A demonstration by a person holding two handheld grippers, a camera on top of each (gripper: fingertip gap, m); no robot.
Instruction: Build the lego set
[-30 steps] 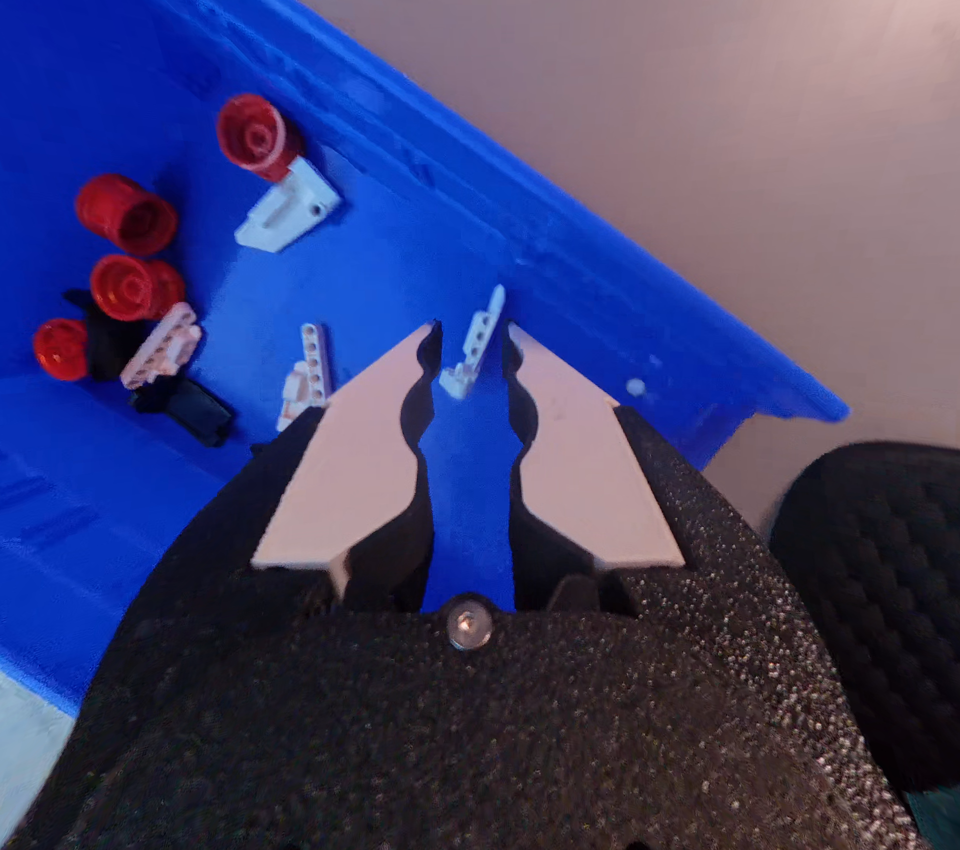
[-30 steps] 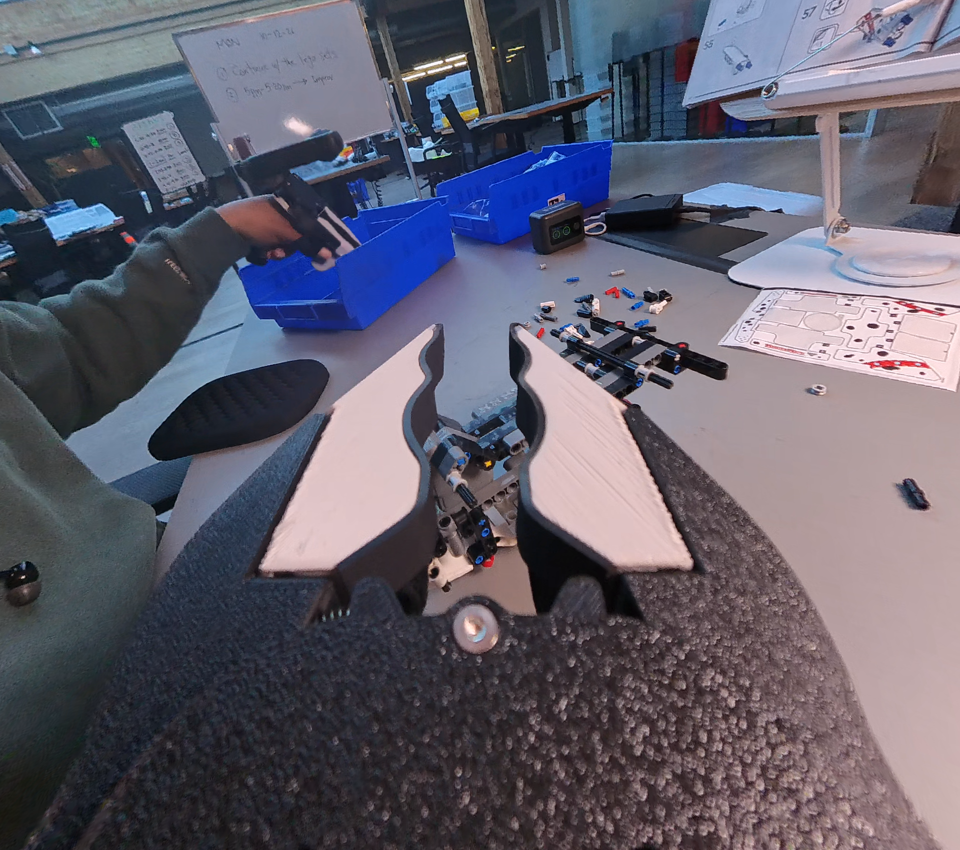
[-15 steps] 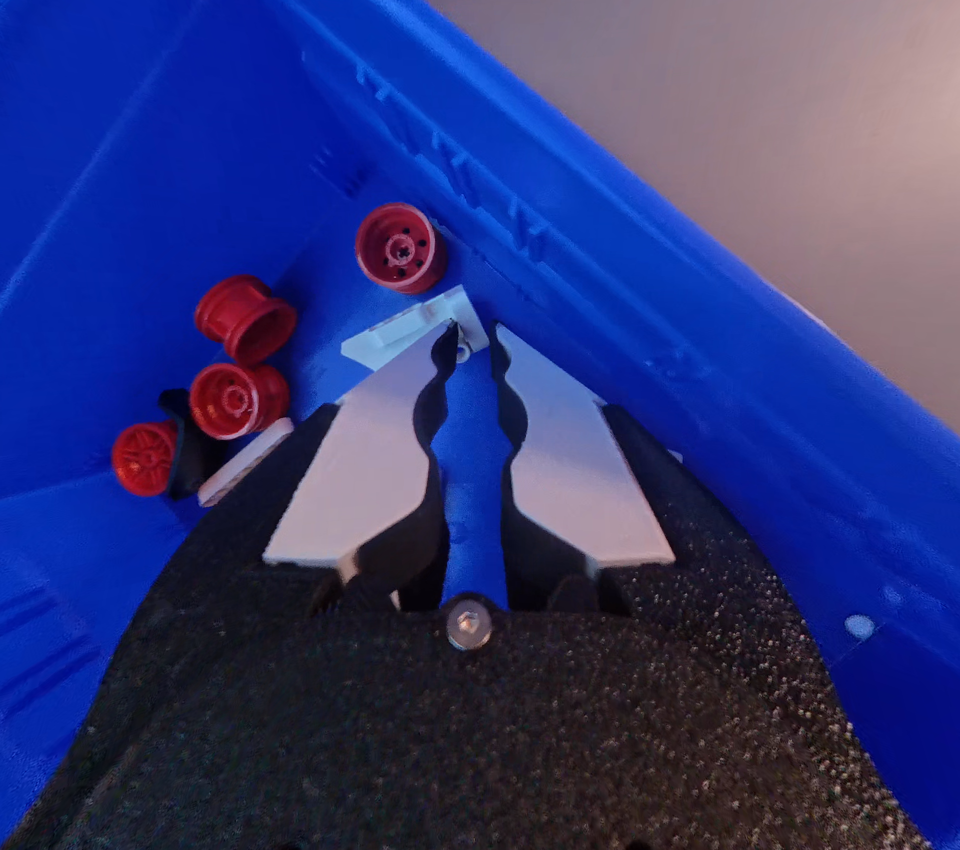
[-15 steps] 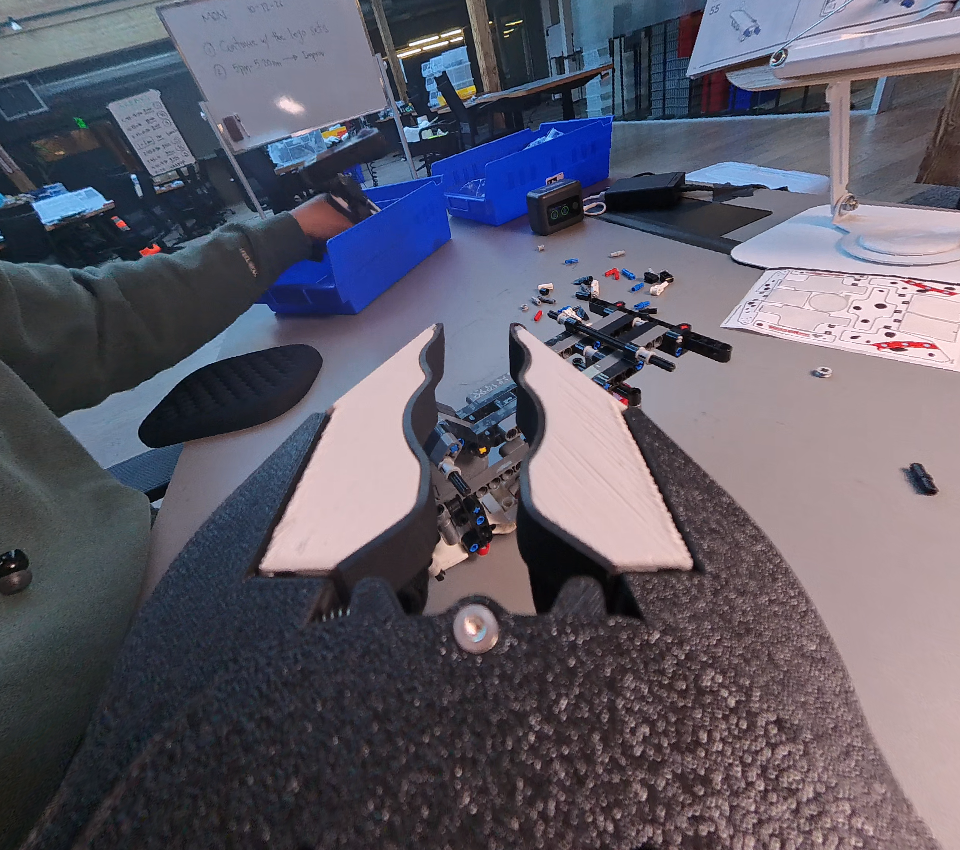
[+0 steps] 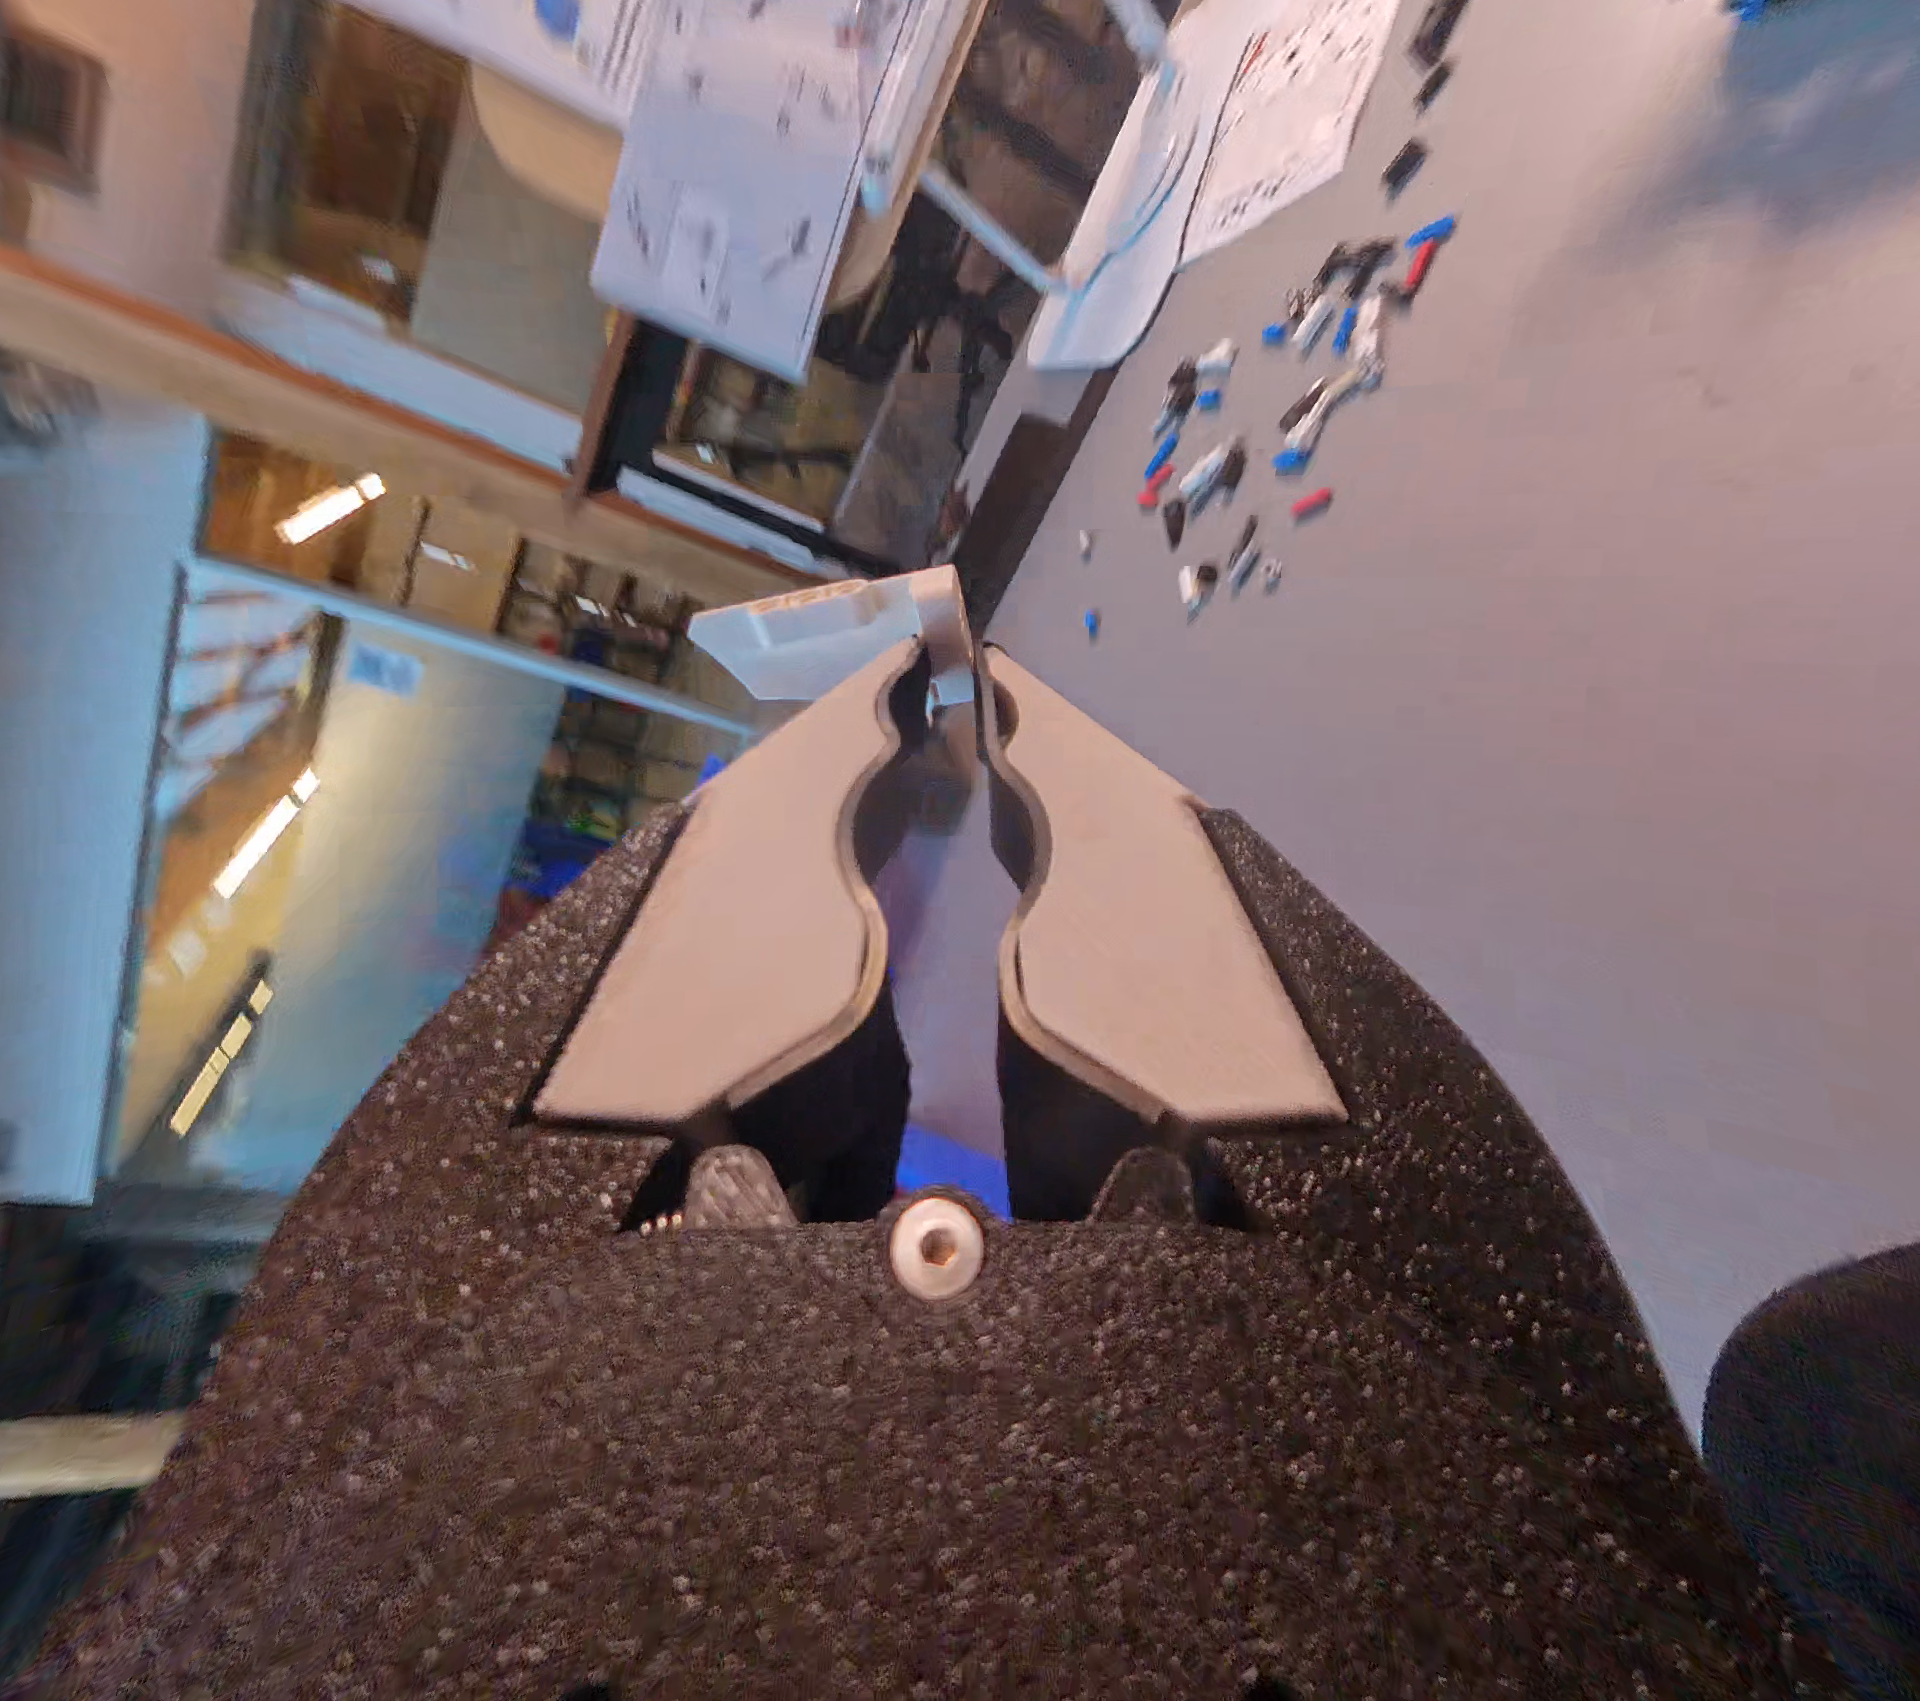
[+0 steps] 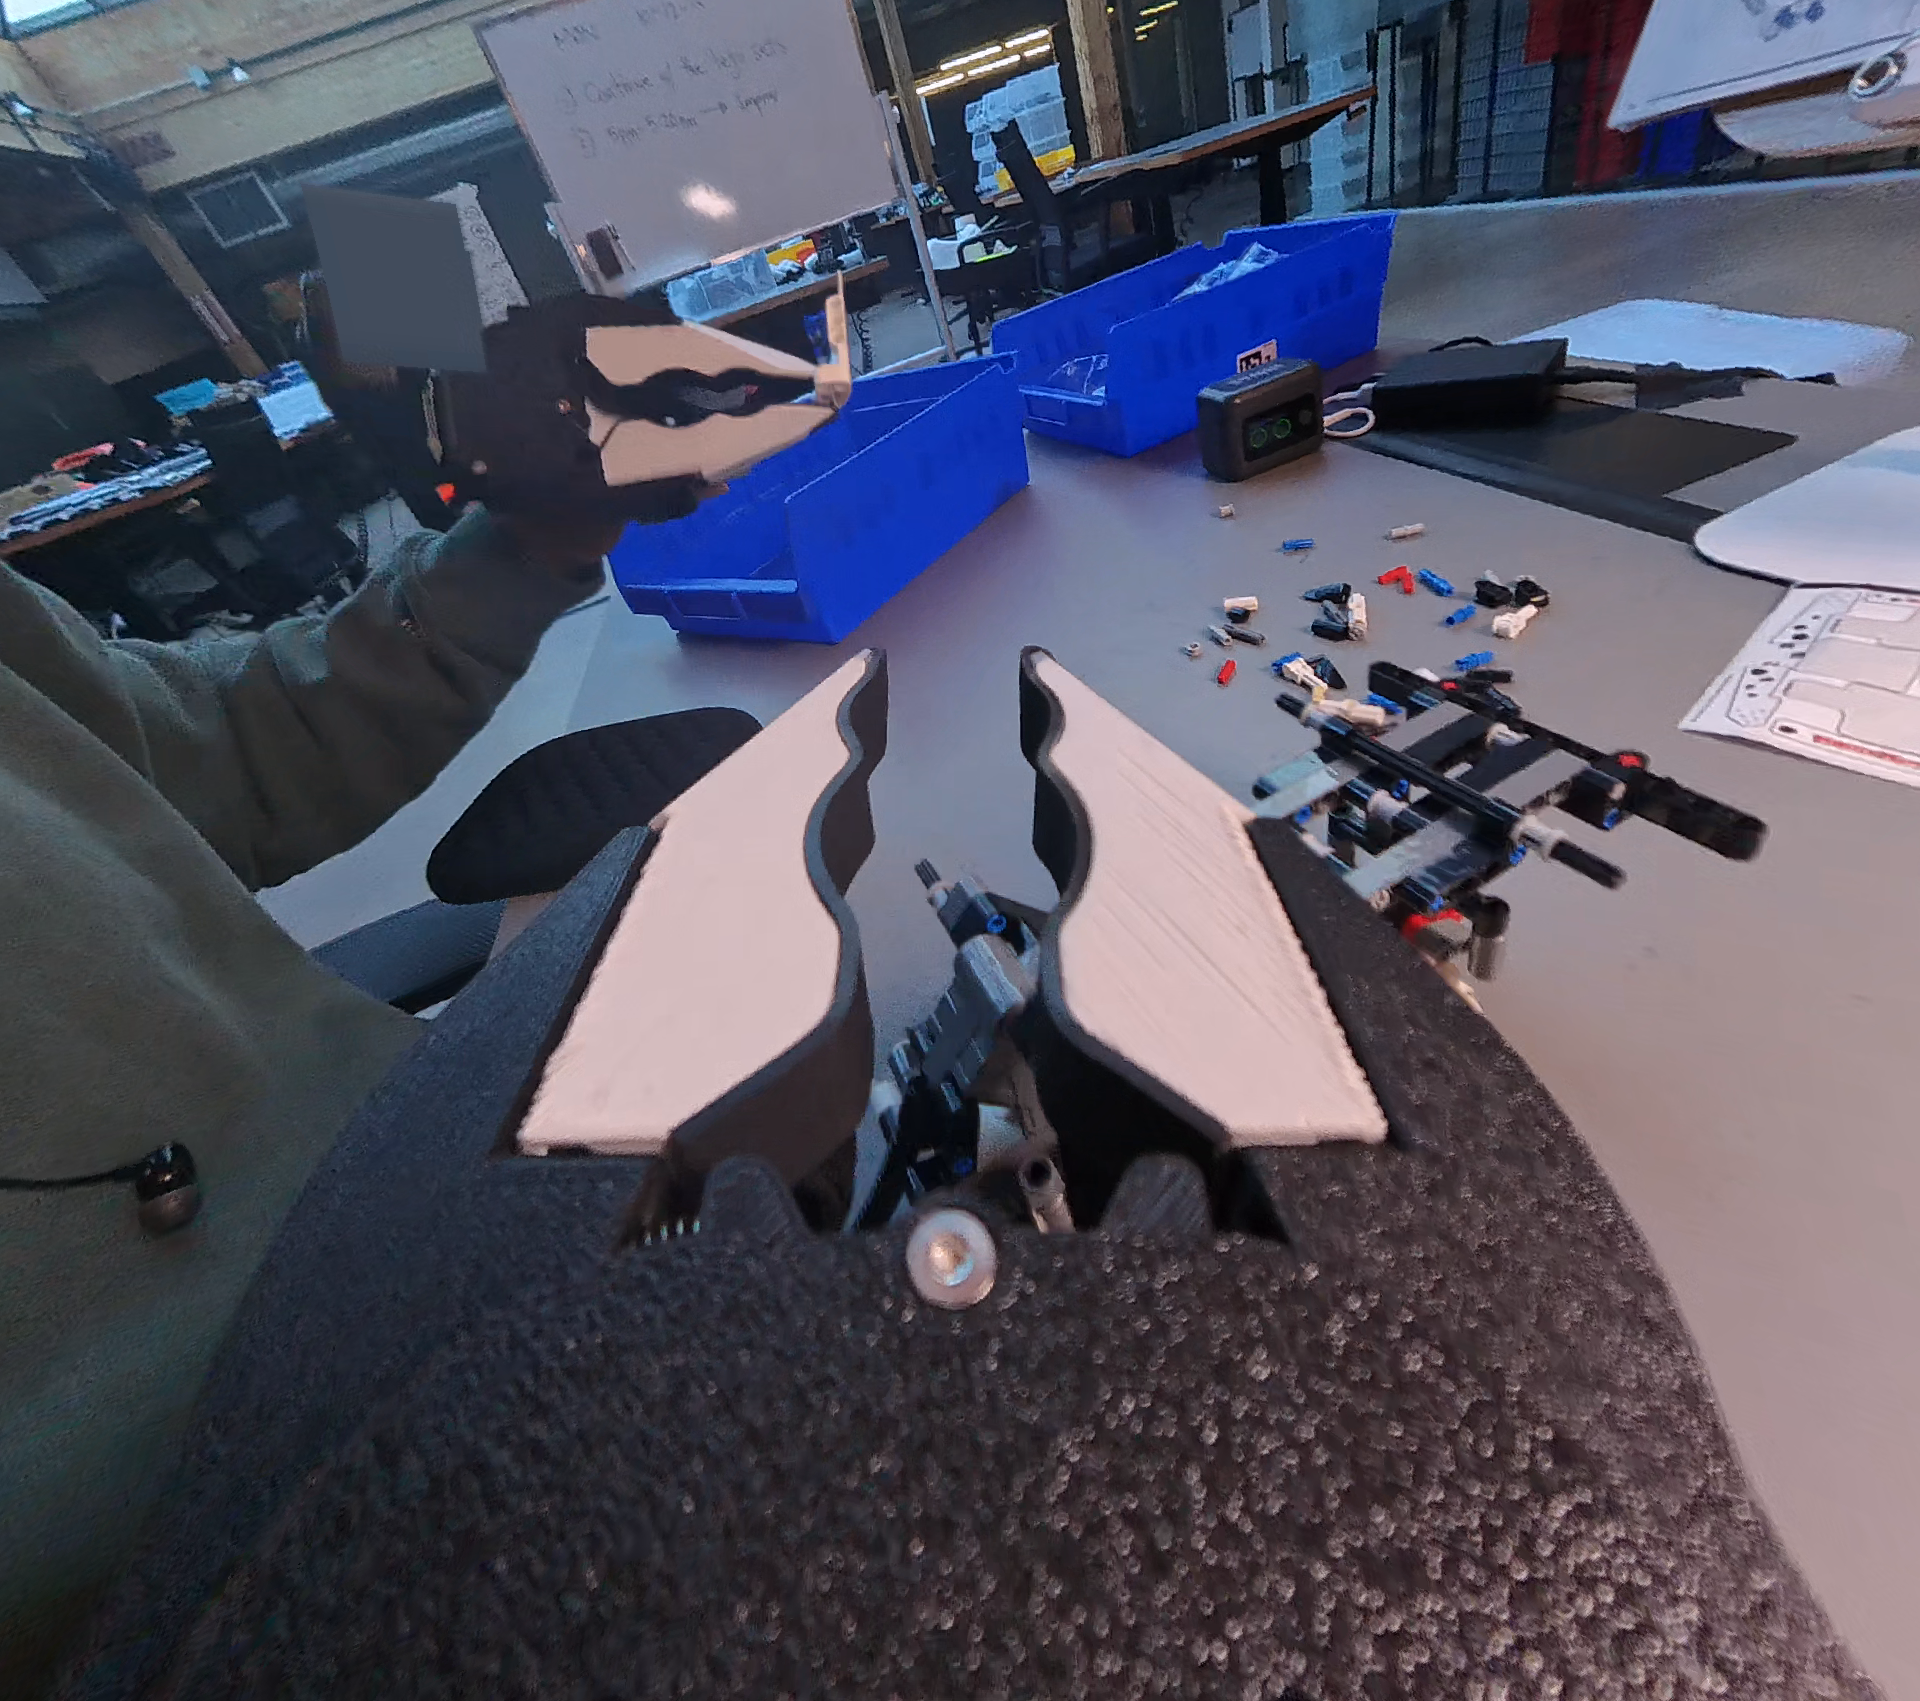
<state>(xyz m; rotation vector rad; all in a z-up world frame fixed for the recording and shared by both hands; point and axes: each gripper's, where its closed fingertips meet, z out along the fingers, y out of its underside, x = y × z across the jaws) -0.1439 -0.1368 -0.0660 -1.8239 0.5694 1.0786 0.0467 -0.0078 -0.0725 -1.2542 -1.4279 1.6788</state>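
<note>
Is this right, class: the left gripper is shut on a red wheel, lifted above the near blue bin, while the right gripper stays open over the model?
Not quite. The left gripper is shut on a white angled piece, not a red wheel; the left wrist view shows it. The right wrist view shows it lifted above the near blue bin, with the right gripper open over the model.

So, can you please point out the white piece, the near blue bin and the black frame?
white piece (image 5: 821, 635), left wrist view, on its flat side beyond the fingertips
blue bin (image 6: 883, 529), right wrist view, on its near long wall
black frame (image 6: 1475, 778), right wrist view, on a middle black beam
</note>
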